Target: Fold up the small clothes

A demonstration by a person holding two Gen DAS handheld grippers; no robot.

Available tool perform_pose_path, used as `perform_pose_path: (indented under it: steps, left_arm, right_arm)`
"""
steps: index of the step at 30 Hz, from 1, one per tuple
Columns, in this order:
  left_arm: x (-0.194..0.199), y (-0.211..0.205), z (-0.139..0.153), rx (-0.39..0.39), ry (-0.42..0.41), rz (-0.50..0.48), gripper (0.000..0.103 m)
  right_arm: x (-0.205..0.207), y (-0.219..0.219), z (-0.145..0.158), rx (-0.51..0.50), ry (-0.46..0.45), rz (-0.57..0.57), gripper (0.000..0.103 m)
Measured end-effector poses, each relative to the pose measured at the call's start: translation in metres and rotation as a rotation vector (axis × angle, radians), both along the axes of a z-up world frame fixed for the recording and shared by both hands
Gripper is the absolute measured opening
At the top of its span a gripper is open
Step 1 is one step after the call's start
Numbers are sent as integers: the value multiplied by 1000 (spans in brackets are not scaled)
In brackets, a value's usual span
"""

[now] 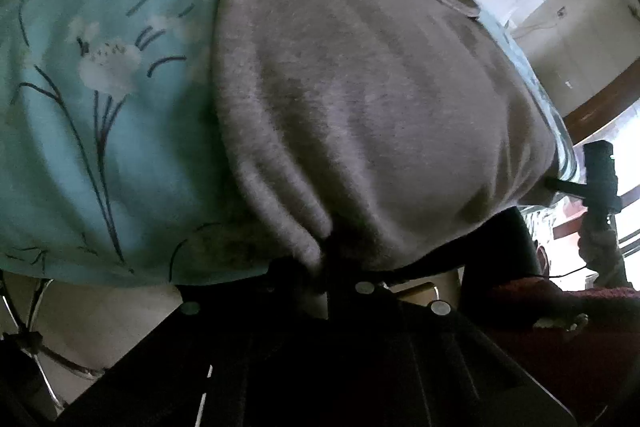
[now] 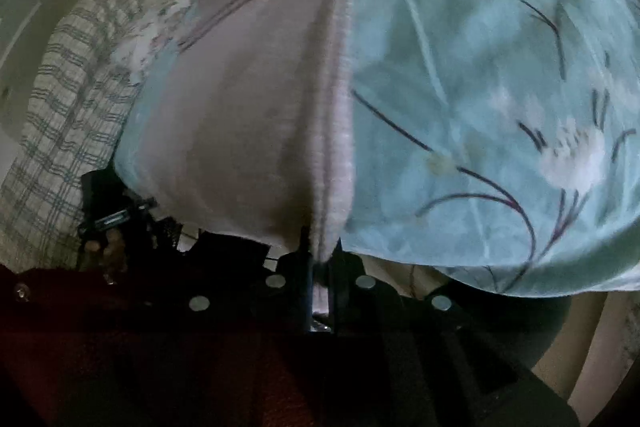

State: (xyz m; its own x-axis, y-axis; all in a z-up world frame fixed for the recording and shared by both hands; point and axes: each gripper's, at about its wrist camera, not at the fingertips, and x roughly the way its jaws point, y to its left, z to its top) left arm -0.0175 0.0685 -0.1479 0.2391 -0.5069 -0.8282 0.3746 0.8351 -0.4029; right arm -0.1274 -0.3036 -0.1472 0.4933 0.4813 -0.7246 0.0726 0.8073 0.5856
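A small grey-mauve knit garment (image 1: pixel 360 87) lies on a light blue floral bedsheet (image 1: pixel 100 87). My left gripper (image 1: pixel 324 259) is shut on the garment's near hem, which bunches into folds at the jaws. In the right wrist view the same garment (image 2: pixel 248 115) runs away from me with its thick edge (image 2: pixel 340 131) standing up. My right gripper (image 2: pixel 320 267) is shut on that edge's near corner. The other gripper (image 2: pixel 112 215) shows at the left, at the garment's other near corner.
A plaid cloth (image 2: pixel 68 99) and a patterned cloth lie at the far left of the bed. The bedsheet (image 2: pixel 500 87) hangs over the near bed edge. The right-hand gripper's body (image 1: pixel 600 179) shows at the right. A dark red sleeve (image 1: pixel 560 327) is close below.
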Motion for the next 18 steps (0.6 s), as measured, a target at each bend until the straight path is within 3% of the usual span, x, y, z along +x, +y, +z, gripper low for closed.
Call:
perform_pose_path:
  steps: [4, 12, 18]
  left_arm:
    - [-14, 4, 23, -22, -52, -23, 5]
    - [-9, 16, 100, -225, -181, 39, 4]
    - [28, 17, 144, -303, -298, 123, 4]
  right_arm:
    - [-5, 5, 23, 95, -98, 47, 6]
    - [3, -13, 78, 282, -354, -23, 7]
    - [36, -35, 99, 277, -424, -127, 7]
